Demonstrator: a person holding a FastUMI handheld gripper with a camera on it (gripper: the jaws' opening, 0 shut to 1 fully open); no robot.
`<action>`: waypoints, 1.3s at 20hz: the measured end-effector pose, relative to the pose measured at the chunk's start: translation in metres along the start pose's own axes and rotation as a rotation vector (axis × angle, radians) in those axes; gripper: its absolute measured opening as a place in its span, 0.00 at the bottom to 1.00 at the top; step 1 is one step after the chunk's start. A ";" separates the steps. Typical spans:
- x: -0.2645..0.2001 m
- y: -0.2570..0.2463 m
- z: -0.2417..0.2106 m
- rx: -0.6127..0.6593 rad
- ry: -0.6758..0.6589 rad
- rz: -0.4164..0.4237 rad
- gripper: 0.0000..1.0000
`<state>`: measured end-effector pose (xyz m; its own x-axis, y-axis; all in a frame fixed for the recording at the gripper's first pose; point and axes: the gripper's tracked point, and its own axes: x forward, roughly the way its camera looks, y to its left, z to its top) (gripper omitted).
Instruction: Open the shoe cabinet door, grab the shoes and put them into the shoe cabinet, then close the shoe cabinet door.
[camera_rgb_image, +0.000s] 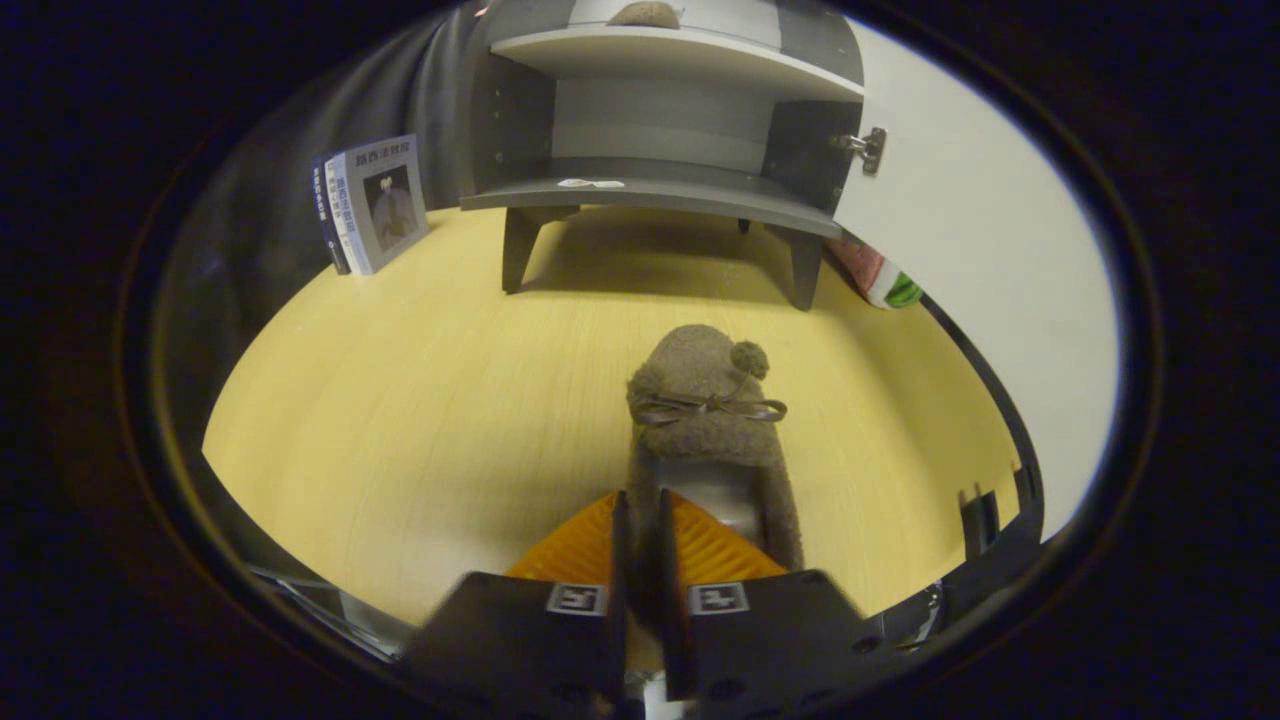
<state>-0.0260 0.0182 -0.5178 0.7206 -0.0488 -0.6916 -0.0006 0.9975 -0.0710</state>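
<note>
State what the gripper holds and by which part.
The gripper is shut on the brown fuzzy shoe, its fingers pinching the left side wall of the collar near the heel, the toe pointing ahead toward the open shoe cabinet.

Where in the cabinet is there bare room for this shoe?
The fingers pinch the shoe. The cabinet's bottom shelf is bare except a small label at its left front. The upper shelf already holds a shoe.
</note>
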 end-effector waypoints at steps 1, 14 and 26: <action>0.004 0.000 0.004 -0.002 0.002 0.005 0.07; 0.002 0.001 0.004 0.011 0.007 0.032 0.04; -0.092 -0.033 0.125 -0.004 -0.158 -0.052 0.03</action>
<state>-0.0059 -0.0034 -0.3617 0.8198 -0.0908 -0.5654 0.0364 0.9936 -0.1068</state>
